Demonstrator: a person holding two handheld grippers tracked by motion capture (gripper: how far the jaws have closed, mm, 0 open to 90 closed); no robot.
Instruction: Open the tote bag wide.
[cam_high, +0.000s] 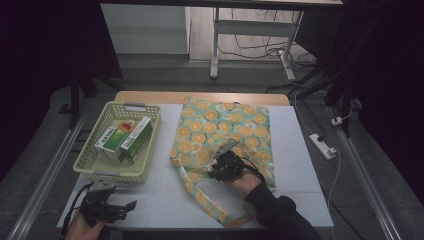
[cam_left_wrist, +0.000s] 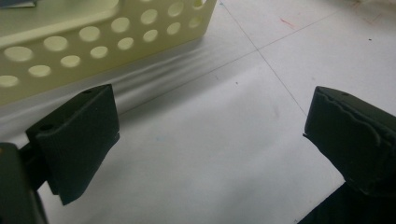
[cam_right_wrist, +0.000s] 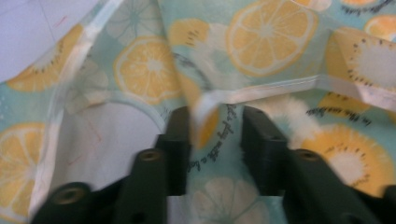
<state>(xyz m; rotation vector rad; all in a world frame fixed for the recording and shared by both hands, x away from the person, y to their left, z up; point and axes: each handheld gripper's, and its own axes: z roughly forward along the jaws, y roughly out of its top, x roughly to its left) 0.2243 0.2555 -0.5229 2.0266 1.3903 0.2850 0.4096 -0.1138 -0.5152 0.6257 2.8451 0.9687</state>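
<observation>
Lying flat: teal bag (cam_high: 220, 135), orange-slice print, crumpled.

A pale-green fabric tote bag (cam_high: 220, 135) printed with orange and white citrus slices; a cream-yellow perforated plastic basket (cam_high: 95, 167) holding green-and-white cardboard boxes (cam_high: 125, 139); a white counter (cam_high: 165, 200); black jaws on both grippers

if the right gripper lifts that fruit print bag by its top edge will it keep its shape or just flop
Probably flop: the fruit print bag lies flat and creased on the table, and its hem folds between the jaws of the right gripper. It looks thin and empty, so likely light. The cloth may slip unless the jaws pinch firmly.
</observation>
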